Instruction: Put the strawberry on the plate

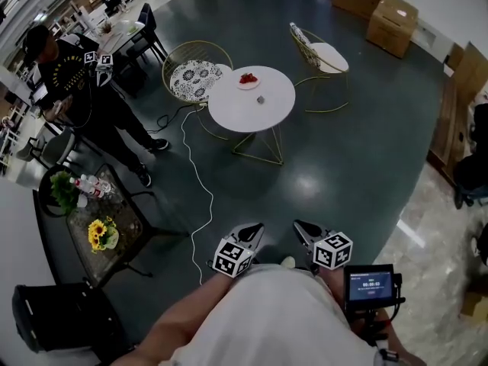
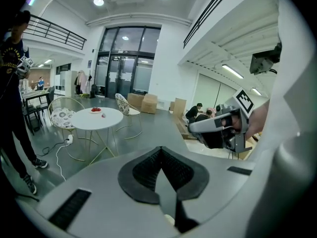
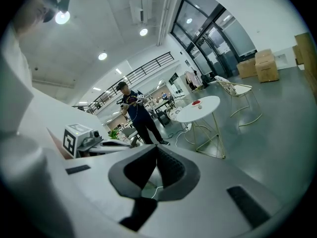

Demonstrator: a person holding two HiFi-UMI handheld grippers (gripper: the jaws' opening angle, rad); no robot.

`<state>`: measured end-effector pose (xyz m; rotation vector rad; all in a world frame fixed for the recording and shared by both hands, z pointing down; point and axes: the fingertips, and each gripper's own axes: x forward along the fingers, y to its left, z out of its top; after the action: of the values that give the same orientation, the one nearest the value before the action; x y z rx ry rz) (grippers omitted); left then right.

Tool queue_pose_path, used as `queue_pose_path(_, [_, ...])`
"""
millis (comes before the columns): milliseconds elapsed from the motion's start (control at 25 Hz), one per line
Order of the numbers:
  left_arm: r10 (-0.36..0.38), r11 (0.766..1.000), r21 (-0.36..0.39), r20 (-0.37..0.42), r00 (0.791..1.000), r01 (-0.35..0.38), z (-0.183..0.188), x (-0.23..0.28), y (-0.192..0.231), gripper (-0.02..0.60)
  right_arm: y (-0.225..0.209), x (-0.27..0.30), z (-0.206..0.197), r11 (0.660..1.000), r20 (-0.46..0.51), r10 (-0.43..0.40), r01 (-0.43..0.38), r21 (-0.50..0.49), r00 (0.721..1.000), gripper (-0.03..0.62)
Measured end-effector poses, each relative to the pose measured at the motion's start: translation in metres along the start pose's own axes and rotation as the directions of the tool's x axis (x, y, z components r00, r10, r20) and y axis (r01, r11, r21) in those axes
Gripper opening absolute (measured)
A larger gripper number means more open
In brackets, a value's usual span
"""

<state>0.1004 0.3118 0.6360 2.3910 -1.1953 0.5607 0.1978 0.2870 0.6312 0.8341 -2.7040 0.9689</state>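
Observation:
A round white table (image 1: 236, 111) stands far ahead across the dark floor. A small plate (image 1: 248, 80) near its far edge carries red strawberries (image 1: 248, 77); a small pale object (image 1: 261, 99) lies near the middle. My left gripper (image 1: 255, 229) and right gripper (image 1: 301, 227) are side by side close to my body, far from the table, both shut with nothing in them. The left gripper view shows the shut left gripper (image 2: 161, 150), the table (image 2: 94, 120), the red strawberries (image 2: 94, 109) and the right gripper (image 2: 218, 128). The right gripper view shows the table (image 3: 210, 105) beyond the right gripper (image 3: 156, 149).
A person (image 1: 80, 82) stands at the left. Wire chairs (image 1: 197, 71) (image 1: 324, 52) flank the table. A white cable (image 1: 200, 181) runs over the floor. A low side table with flowers (image 1: 103, 233) and bottles is at my left. Cardboard boxes (image 1: 389, 17) sit far back.

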Motion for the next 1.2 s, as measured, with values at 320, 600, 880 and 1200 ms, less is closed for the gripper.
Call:
queue_pose_path(320, [0.022, 1.000, -0.013, 0.013, 1.000, -0.022, 0.012, 0.006, 0.002, 0.008, -0.017, 0.000, 0.009, 1.000, -0.009, 0.001, -0.001, 0.008, 1.000, 0.008])
queue_pose_path(600, [0.047, 0.997, -0.054, 0.021, 0.999, -0.046, 0.007, 0.021, 0.050, 0.008, -0.033, 0.040, 0.021, 1.000, -0.028, 0.007, -0.008, -0.028, 1.000, 0.008])
queue_pose_path(880, [0.008, 0.999, -0.040, 0.039, 0.999, -0.007, 0.044, 0.063, 0.084, 0.008, -0.061, 0.060, 0.056, 0.999, -0.057, -0.030, 0.028, -0.042, 0.998, 0.008])
queue_pose_path(1200, [-0.019, 0.999, -0.036, 0.036, 0.999, 0.020, 0.076, 0.095, 0.138, 0.008, -0.088, 0.105, 0.108, 0.997, -0.030, -0.058, 0.056, -0.047, 0.998, 0.008])
